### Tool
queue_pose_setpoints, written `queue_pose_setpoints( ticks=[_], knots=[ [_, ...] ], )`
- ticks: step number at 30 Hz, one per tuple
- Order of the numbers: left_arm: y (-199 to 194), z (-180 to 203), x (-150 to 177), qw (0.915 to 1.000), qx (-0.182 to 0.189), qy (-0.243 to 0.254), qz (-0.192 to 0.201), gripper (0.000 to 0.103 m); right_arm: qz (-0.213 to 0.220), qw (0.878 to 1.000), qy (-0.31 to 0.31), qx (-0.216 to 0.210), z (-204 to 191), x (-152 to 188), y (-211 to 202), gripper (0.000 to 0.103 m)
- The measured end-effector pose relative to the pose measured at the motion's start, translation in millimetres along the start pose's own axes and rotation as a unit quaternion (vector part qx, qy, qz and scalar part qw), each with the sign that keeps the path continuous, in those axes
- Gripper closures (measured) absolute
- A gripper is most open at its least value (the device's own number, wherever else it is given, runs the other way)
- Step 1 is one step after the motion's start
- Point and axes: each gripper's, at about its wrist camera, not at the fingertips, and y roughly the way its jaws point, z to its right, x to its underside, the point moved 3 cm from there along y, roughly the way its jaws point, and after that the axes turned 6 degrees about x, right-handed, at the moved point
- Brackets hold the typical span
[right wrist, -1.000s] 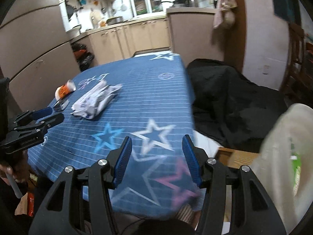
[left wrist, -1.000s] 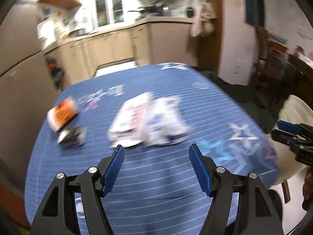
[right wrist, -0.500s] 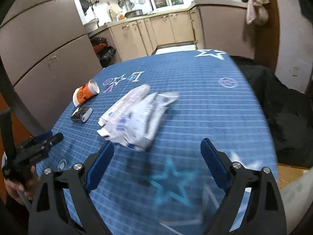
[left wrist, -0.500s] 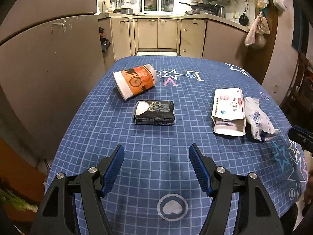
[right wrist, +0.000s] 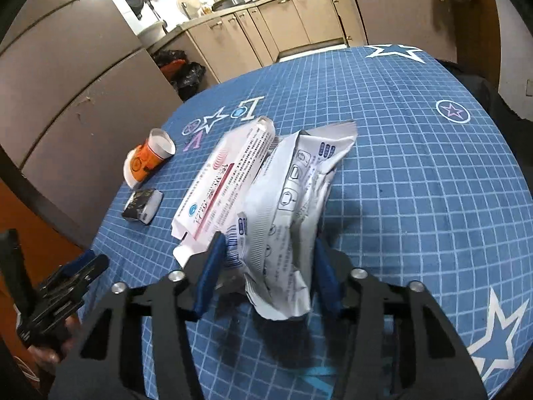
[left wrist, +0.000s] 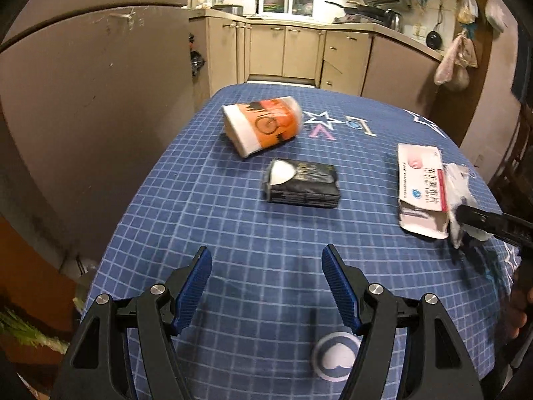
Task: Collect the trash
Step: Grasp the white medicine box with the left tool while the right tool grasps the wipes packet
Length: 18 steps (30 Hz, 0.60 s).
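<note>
An orange paper cup (left wrist: 263, 126) (right wrist: 148, 156) lies on its side on the blue checked tablecloth (left wrist: 233, 233). A black packet (left wrist: 303, 183) (right wrist: 143, 205) sits just in front of it. Further right lie a flat white-and-pink carton (left wrist: 421, 183) (right wrist: 226, 183) and a crumpled white wrapper (right wrist: 289, 206). My right gripper (right wrist: 271, 266) is closing, and both blue pads press the wrapper's near end. One of its fingers (left wrist: 489, 223) shows in the left wrist view. My left gripper (left wrist: 266, 286) (right wrist: 80, 266) hangs open over bare cloth, short of the black packet.
A tall brown cabinet front (left wrist: 100, 100) stands close along the table's left side. Beige kitchen cupboards (left wrist: 299, 53) run across the back. Black rubbish bags (right wrist: 180, 70) sit on the floor by the cupboards. Something draped in black (right wrist: 499, 100) is beside the table's right edge.
The right gripper swung in from the table's edge, spread wide, then came down round the white wrapper and closed. The left gripper swung left toward the cup and black packet and stayed open.
</note>
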Motion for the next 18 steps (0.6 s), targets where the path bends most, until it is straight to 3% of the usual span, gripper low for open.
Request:
queue_pose_setpoints(
  ticks=[9,13,18],
  knots=[
    [11,15,-2,0.9998,0.012,0.014,-0.010,0.033,0.029,1.000,0.002,0.010,18,25,-37,0.077],
    [21,18,-5,0.9997,0.006,0.020,-0.015,0.031,0.041,0.999,0.017,0.020,31,38,-52,0.079],
    [24,41,-9,0.9979,0.052,0.033,-0.021,0.031,0.048,0.998,0.025,0.040,48,51,-72,0.079]
  ],
)
